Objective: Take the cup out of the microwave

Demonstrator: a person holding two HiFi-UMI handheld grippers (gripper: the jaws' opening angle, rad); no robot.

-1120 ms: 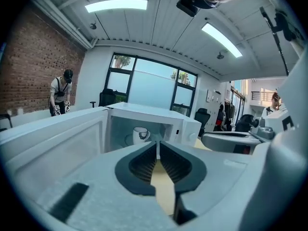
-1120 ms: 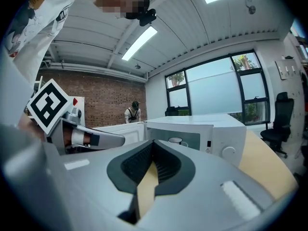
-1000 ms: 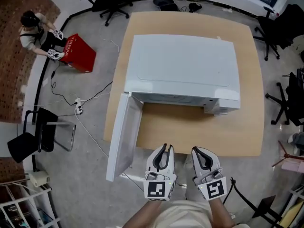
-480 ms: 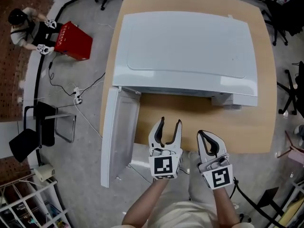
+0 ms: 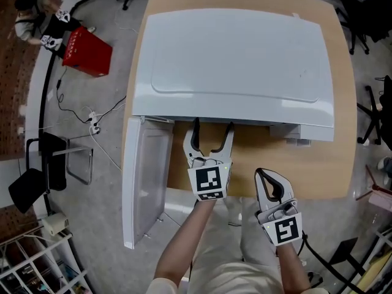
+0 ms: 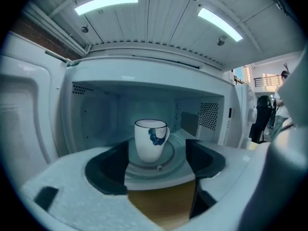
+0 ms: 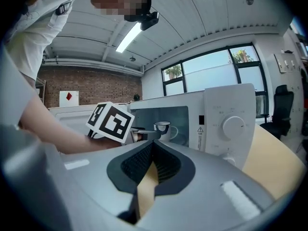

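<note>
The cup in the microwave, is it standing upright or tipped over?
Upright. The left gripper view shows the cup standing on its base on the turntable inside the microwave, rim level and facing up.

The left gripper (image 5: 212, 126) reaches forward on a bare, outstretched left forearm (image 5: 184, 250). It points a little below level with its marker cube (image 5: 209, 182) facing up, and its jaws stand wide and are opening, the pads pressing on nothing. The right gripper (image 5: 268, 176) sits closer to the body, just right of the left one and behind it, its jaws drawn together and gripping nothing, with the right forearm (image 5: 293, 267) tucked in near the torso.
</note>
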